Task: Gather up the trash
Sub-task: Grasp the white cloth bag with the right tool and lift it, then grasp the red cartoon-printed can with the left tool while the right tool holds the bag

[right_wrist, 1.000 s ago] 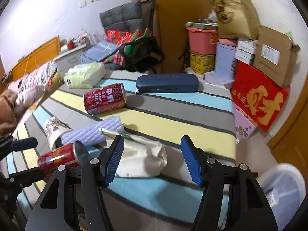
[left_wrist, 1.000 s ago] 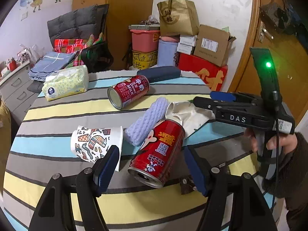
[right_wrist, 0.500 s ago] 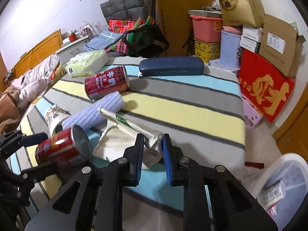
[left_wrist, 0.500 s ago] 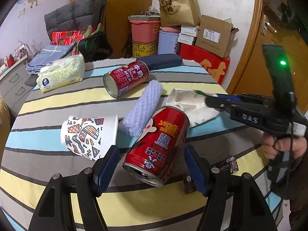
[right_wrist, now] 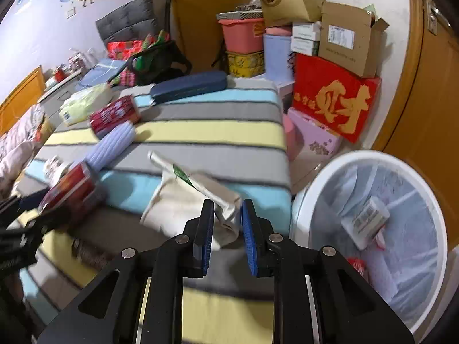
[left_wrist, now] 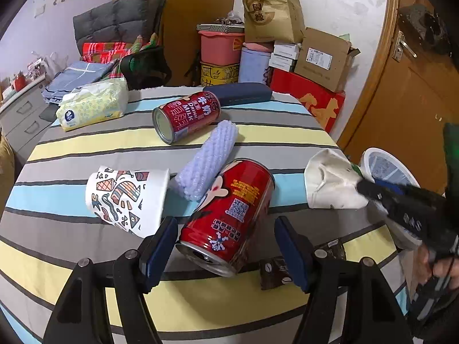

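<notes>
My right gripper (right_wrist: 227, 223) sits at lower centre of its view, jaws clamped on the corner of a crumpled white paper bag (right_wrist: 183, 197). The bag hangs at the table's right edge; just right of it, the white trash bin (right_wrist: 321, 177) fills the lower right of the frame, with a small labelled box and some red scraps inside.

My left gripper (left_wrist: 223, 246) is at the bottom of its view, jaws spread wide apart on either side of the near red can (left_wrist: 229, 215), not touching it. The can lies on its side on the striped tablecloth (left_wrist: 258, 136). Left of it lies a patterned paper cup (left_wrist: 126, 197); a lavender foam roll (left_wrist: 206, 163) leans against the can. Further up the frame: a second red can (left_wrist: 186, 116), a tissue pack (left_wrist: 91, 106), a navy case (left_wrist: 238, 93).
</notes>
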A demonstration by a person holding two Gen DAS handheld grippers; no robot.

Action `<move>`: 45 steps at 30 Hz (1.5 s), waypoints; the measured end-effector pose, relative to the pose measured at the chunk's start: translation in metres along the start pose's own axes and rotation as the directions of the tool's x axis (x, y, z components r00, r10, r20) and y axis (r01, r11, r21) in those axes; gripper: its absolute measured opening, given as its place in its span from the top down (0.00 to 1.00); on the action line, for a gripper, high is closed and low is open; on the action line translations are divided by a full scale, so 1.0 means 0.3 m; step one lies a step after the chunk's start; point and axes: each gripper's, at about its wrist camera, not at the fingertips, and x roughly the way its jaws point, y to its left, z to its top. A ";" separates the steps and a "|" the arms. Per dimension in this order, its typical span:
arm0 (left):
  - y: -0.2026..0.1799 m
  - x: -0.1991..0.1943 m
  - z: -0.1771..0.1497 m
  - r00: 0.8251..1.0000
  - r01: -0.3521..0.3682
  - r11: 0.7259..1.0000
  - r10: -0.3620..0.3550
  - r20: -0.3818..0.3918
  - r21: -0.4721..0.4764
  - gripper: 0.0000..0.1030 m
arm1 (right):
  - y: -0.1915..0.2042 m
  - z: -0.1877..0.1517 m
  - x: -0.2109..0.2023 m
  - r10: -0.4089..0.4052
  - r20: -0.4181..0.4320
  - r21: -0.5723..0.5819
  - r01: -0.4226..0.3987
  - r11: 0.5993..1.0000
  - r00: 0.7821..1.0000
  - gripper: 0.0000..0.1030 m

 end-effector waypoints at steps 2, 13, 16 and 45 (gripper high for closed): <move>-0.002 -0.003 -0.001 1.000 0.004 1.000 -0.004 0.001 -0.002 0.33 | 0.007 -0.022 -0.012 0.032 -0.013 -0.003 -0.032 0.999 0.999 0.80; 0.003 -0.006 0.017 1.000 -0.011 1.000 0.011 0.012 -0.006 0.32 | 0.039 0.003 -0.028 0.096 0.076 -0.179 -0.081 0.981 0.992 0.45; -0.003 0.005 0.023 1.000 -0.017 1.000 0.017 0.006 0.025 0.32 | 0.014 0.033 0.019 0.088 0.089 -0.141 -0.075 0.987 0.992 0.45; -0.059 0.061 0.015 0.999 0.039 0.999 -0.038 -0.037 0.032 0.44 | 0.017 0.008 0.054 0.137 0.010 -0.108 -0.135 0.985 0.990 0.74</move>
